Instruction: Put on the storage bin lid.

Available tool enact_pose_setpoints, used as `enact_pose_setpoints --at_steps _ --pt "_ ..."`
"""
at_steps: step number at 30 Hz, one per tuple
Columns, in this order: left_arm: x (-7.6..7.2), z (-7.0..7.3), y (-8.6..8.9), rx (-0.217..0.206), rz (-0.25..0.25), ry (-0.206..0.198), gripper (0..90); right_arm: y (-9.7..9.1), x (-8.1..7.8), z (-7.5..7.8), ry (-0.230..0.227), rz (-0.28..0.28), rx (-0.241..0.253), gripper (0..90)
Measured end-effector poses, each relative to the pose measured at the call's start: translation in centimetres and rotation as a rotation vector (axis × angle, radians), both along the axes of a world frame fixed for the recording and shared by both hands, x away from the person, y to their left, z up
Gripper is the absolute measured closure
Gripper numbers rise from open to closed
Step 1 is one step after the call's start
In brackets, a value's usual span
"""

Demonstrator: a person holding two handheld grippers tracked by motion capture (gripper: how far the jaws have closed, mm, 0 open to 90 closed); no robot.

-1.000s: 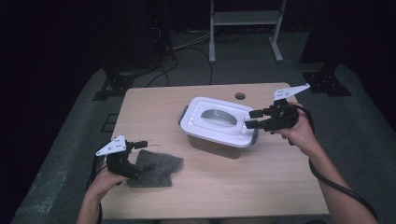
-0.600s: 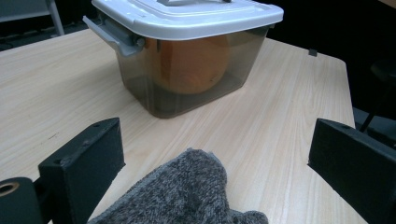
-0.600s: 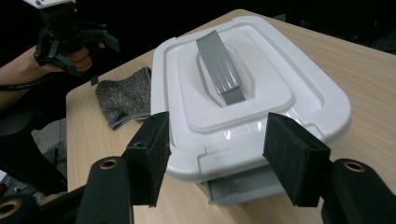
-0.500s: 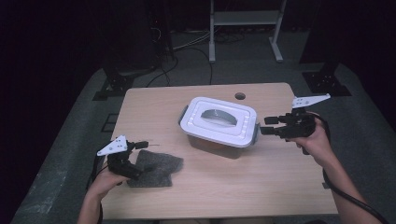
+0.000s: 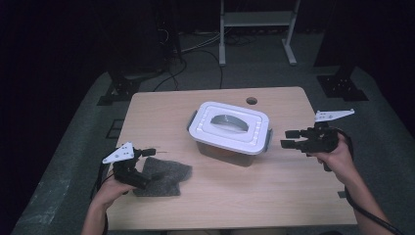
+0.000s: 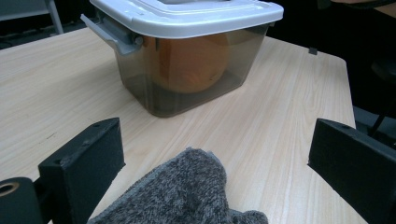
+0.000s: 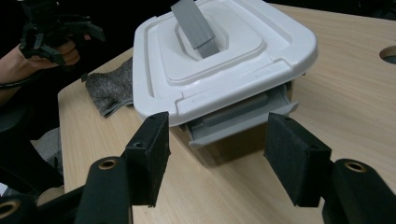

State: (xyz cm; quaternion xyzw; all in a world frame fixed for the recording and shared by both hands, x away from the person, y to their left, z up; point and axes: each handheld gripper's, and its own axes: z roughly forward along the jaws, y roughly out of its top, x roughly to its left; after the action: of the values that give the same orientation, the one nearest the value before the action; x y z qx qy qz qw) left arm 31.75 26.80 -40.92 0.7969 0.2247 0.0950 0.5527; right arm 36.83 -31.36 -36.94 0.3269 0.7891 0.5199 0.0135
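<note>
A clear plastic box with a white lid (image 5: 229, 128) stands mid-table, a grey handle (image 7: 196, 28) lying across the lid's recess. Something orange (image 6: 194, 63) shows through the box wall. My right gripper (image 5: 285, 138) is open just right of the box and apart from it. In the right gripper view its jaws face the grey latch (image 7: 243, 119) on the box's end. A grey cloth (image 5: 164, 176) lies at the front left. My left gripper (image 5: 149, 166) is open over the cloth's left edge, and the cloth (image 6: 187, 191) lies between its jaws.
The wooden table (image 5: 274, 196) has a round hole (image 5: 251, 101) near its far edge. A metal stand (image 5: 254, 19) and cables are on the floor behind. Bare wood lies in front of the box and at the far left.
My right gripper has drawn back from the lid's right edge, moving right and toward the person. The left gripper and cloth have stayed put.
</note>
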Motion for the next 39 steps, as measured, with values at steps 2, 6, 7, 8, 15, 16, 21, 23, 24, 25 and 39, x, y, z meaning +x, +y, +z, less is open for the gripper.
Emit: enact_pose_setpoints --at_steps 2,6,7,8,15,16,21,23,24,25,39 --pt "0.0 0.0 0.0 0.000 -0.001 -0.002 2.8 -0.2 -0.1 -0.4 0.004 -0.004 0.001 39.2" --pt "0.0 0.0 0.1 0.000 -0.001 -0.002 2.8 -0.4 -0.2 -0.8 0.009 -0.010 0.005 39.2" --pt "0.0 0.0 0.1 0.000 -0.001 -0.002 2.8 -0.5 -0.3 -0.9 0.015 -0.013 0.007 39.2" --pt "0.0 0.0 0.1 0.000 -0.001 -0.002 2.8 -0.5 -0.4 -0.9 0.015 -0.012 0.005 39.2" --pt "0.0 0.0 0.0 -0.003 0.000 -0.001 2.8 -0.8 -0.7 -1.8 0.027 -0.015 0.012 39.2" --pt "0.0 0.0 0.0 -0.002 0.000 -0.001 2.8 -0.8 -0.8 -1.9 0.029 -0.017 0.011 39.2" --pt "0.0 0.0 -0.1 -0.001 -0.001 0.001 2.8 -1.1 -1.2 -2.6 0.046 -0.016 0.004 39.2" --pt "0.0 0.0 0.0 0.001 -0.002 0.001 2.8 -1.1 -1.3 -2.7 0.049 -0.017 0.003 39.2" --pt "0.0 0.0 0.0 0.000 -0.002 0.002 2.8 -1.2 -1.3 -2.8 0.049 -0.017 0.002 39.2" --pt "0.0 -0.1 0.0 0.000 -0.001 0.002 2.8 -1.2 -1.4 -2.9 0.054 -0.019 0.003 39.2" --pt "0.0 -0.2 -0.1 0.004 -0.002 0.005 2.8 -2.1 -2.4 -4.9 0.083 -0.037 0.021 39.0"
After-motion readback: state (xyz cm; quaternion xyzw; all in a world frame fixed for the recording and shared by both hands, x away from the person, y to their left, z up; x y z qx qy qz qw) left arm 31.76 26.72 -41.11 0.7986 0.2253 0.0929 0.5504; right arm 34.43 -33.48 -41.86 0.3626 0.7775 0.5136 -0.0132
